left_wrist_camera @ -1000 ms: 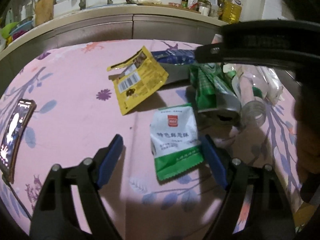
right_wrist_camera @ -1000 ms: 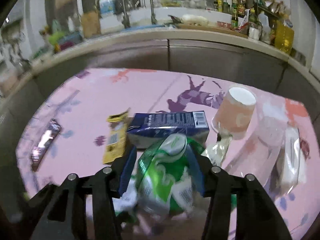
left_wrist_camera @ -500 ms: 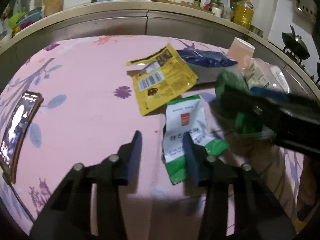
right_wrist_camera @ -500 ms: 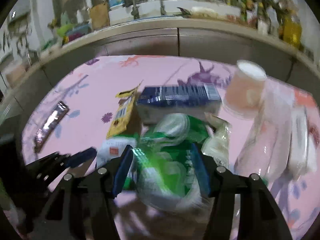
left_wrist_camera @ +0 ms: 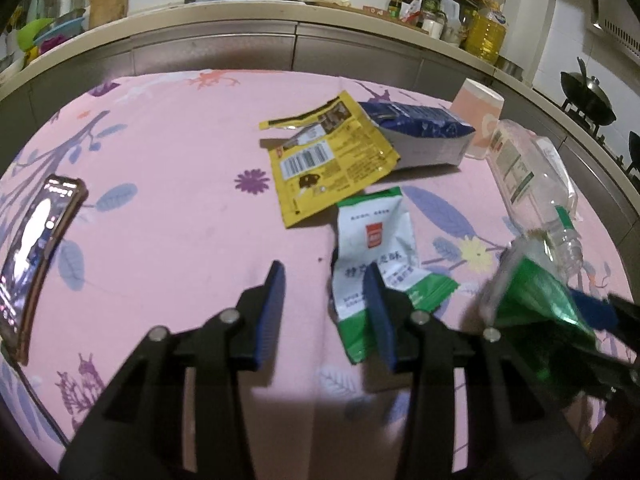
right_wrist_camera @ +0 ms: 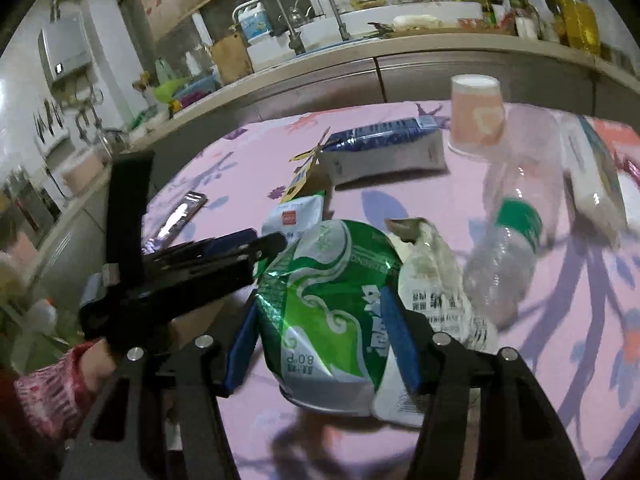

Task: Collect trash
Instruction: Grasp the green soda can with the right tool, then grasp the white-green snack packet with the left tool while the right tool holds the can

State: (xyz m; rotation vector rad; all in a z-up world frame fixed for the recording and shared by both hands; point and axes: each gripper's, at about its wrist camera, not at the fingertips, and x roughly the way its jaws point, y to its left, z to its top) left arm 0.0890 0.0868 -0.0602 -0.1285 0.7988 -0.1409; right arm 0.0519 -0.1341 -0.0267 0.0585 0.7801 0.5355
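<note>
In the right claw, a crumpled green bag

**Things on and past the pink table**

A phone lies at nine o'clock on the flowery pink cloth. At twelve o'clock stands a sink (with two taps). Oil bottles sit at one o'clock.
</note>
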